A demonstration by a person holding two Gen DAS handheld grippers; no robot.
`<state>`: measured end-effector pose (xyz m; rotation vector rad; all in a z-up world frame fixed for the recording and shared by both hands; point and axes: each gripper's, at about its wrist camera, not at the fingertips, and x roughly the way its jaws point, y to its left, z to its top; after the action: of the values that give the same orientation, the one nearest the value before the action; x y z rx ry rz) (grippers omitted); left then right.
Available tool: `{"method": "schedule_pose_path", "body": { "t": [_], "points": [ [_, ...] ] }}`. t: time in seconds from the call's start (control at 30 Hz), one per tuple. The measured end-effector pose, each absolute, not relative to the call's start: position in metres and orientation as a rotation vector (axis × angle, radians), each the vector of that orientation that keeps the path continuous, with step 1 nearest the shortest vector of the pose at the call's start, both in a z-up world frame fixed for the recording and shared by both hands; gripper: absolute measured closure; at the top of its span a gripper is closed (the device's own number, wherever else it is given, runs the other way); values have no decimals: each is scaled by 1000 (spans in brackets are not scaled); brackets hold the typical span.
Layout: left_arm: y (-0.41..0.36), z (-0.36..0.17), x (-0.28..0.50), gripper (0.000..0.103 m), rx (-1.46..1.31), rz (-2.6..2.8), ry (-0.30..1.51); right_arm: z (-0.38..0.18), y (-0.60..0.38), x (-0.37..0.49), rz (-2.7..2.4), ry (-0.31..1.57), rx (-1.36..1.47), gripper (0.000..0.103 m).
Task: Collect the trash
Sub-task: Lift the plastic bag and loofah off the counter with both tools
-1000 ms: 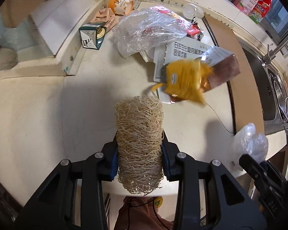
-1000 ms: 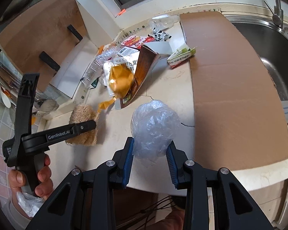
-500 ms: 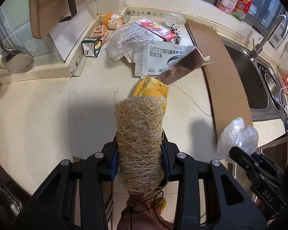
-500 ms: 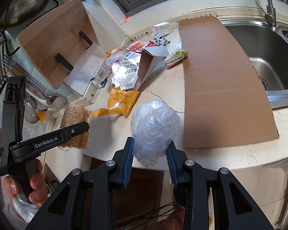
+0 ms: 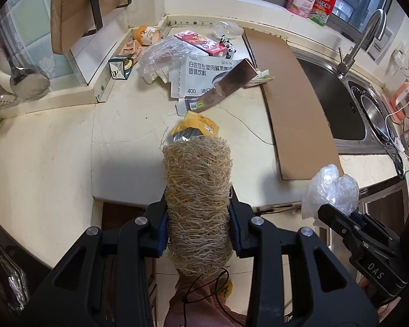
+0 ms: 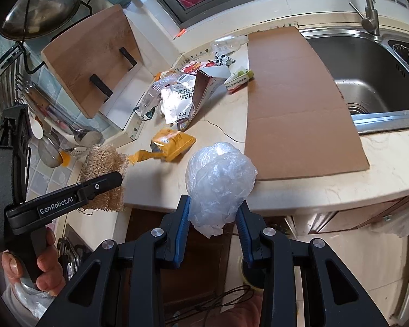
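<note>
1. Our left gripper (image 5: 197, 226) is clamped on a loofah (image 5: 197, 190), its blue pads pressed into both sides of the fibrous roll, which stands up between the fingers.
2. Our right gripper (image 6: 212, 234) is closed on a crumpled clear bag (image 6: 219, 182), the pads squeezing its lower part.
3. Both loads hang past the front edge of the counter (image 5: 122, 125), above the floor and a dark cabinet front.
4. In the right view a hand (image 6: 45, 267) grips the left gripper's handle.
5. On the counter, near the edge, lies a yellow pouch (image 6: 173, 143) with an orange strip trailing from it.
6. Farther back we see a pile: a white printed pack (image 5: 201, 77), a brown carton (image 5: 226, 87) leaning across it, clear plastic film (image 5: 161, 54) and a red box (image 5: 201, 43).
7. A green box (image 5: 121, 66) sits to the pile's left, by the raised ledge.
8. A flat cardboard sheet (image 6: 291, 100) lies between the pile and the sink (image 6: 368, 73).
</note>
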<state>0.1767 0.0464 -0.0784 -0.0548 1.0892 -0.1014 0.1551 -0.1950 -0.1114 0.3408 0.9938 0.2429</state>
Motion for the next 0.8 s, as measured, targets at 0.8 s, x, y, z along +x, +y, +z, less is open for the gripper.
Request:
{"method": "schedule_pose_path", "body": {
  "t": [0.8],
  "points": [
    [76, -85, 168, 71, -123, -46, 1074, -111, -208, 121, 275, 996, 326, 71]
  ]
}}
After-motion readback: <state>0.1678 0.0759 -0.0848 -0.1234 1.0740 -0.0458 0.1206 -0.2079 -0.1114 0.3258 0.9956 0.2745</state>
